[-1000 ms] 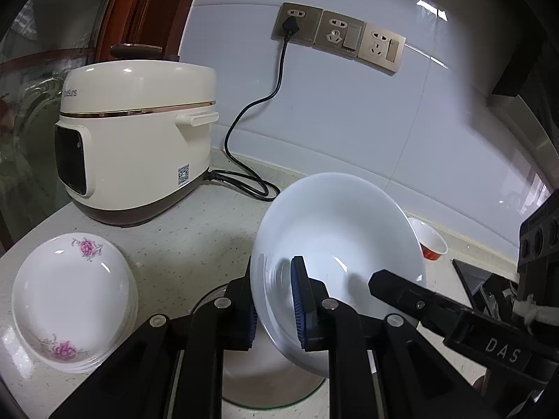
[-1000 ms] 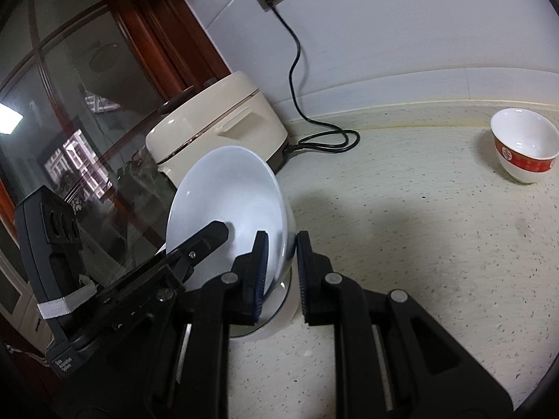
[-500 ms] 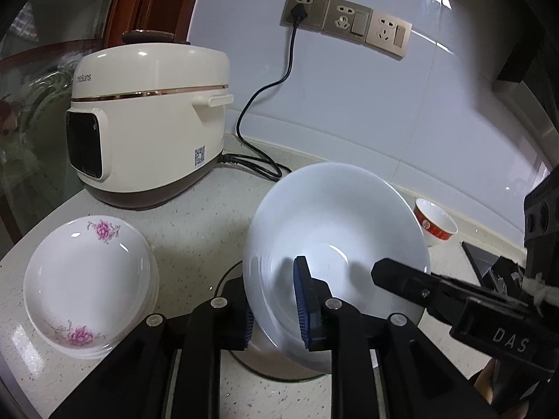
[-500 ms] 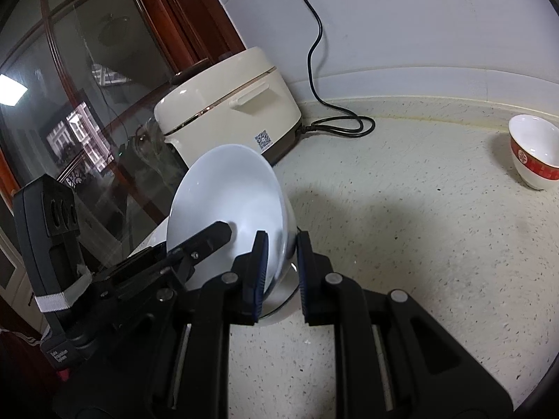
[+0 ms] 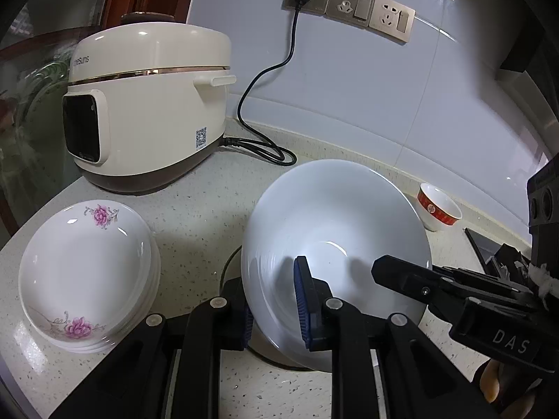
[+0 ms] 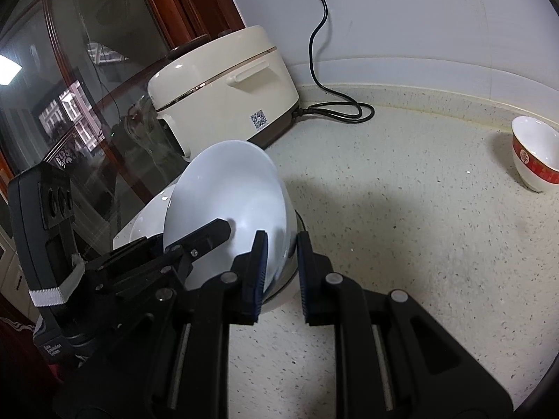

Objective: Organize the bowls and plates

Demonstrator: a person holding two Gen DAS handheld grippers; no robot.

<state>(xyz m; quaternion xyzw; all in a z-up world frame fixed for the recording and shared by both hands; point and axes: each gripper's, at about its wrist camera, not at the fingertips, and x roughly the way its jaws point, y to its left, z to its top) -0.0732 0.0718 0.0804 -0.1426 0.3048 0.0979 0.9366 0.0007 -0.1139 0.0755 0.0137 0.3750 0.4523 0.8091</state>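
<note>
A large plain white bowl [image 5: 335, 223] is held tilted above the speckled counter by both grippers. My left gripper [image 5: 272, 300] is shut on its near left rim. My right gripper [image 6: 279, 265] is shut on its right rim; the bowl also shows in the right wrist view [image 6: 223, 192]. A stack of white plates with pink flowers [image 5: 84, 272] sits on the counter to the left. A small white cup with a red band [image 5: 438, 209] stands at the back right and shows in the right wrist view [image 6: 534, 153].
A cream rice cooker [image 5: 146, 104] stands at the back left, its black cord [image 5: 265, 104] running to a wall socket. Below the bowl a round metal-rimmed object [image 5: 276, 352] lies on the counter. A glass cabinet door [image 6: 52, 87] lies left.
Both grippers have carried the white bowl to the left and lower, toward the flowered plates. The cooker and plates look nearer. Both grips are unchanged.
</note>
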